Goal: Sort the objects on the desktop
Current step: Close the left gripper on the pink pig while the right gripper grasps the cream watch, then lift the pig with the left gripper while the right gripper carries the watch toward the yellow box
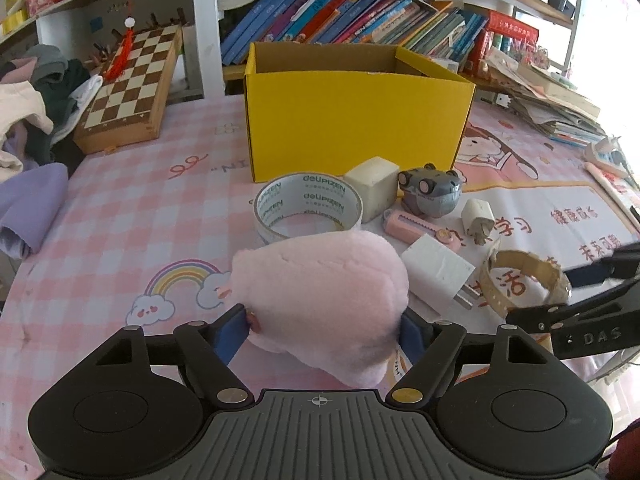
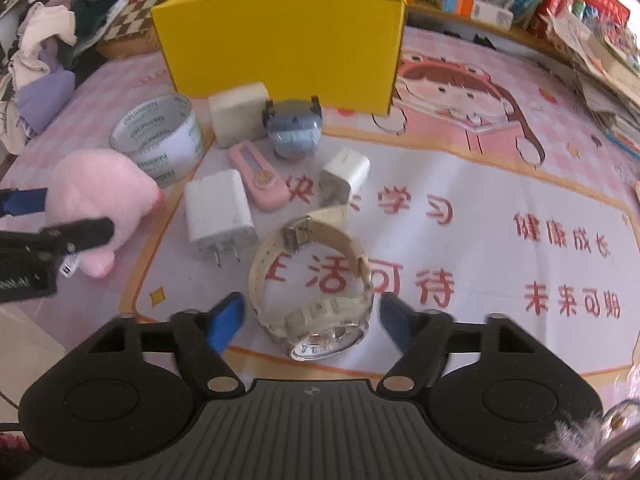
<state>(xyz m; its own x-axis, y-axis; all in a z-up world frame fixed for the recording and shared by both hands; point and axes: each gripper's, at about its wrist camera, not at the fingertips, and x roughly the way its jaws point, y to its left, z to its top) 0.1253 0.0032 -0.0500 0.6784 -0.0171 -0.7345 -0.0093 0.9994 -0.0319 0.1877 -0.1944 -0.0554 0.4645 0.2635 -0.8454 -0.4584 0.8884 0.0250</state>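
My left gripper [image 1: 323,330] is shut on a pink plush toy [image 1: 324,300], its blue pads pressing both sides; the toy also shows in the right wrist view [image 2: 100,192]. My right gripper [image 2: 310,320] is open, its blue fingers on either side of a cream wristwatch [image 2: 316,280] lying on the mat, not touching it. Beyond stand a white charger [image 2: 218,216], a pink utility knife [image 2: 258,176], a small white plug [image 2: 346,174], a grey toy car [image 2: 294,128], a white cube [image 2: 238,114] and a tape roll [image 2: 160,136]. An open yellow box [image 1: 352,120] stands behind them.
A chessboard box [image 1: 128,88] and a heap of clothes [image 1: 32,112] lie at the far left. Leaning books [image 1: 340,16] fill the shelf behind the box. A pile of papers and books [image 1: 552,96] sits at the right. The table carries a pink printed mat [image 2: 480,184].
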